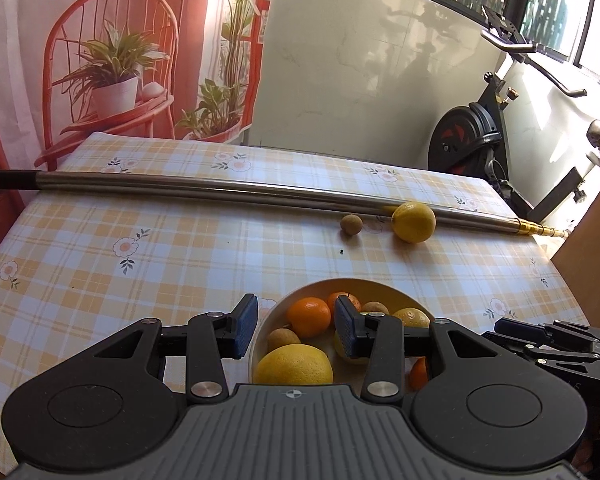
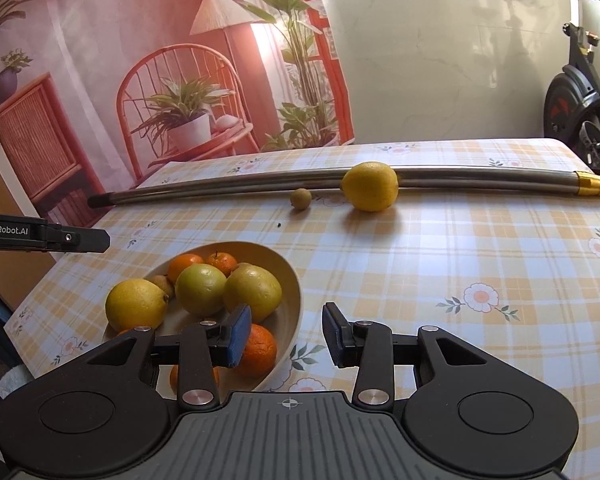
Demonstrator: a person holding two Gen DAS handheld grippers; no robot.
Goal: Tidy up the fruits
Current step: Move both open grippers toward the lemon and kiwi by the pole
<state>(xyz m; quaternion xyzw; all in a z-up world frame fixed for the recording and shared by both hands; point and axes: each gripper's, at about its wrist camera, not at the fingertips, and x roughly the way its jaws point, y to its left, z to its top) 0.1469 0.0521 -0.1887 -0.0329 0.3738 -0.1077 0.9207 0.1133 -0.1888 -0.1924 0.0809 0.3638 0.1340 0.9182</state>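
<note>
While both grippers [image 1: 296,330] [image 2: 286,334] gape empty, we see bare cloth [image 2: 440,264] beyond the bowl [image 2: 292,304]; its near fruit is hidden.

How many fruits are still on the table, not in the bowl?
2. A yellow lemon lies against the metal pole; a small brown longan sits just left of it. The bowl hides nothing else that I can see.
</note>
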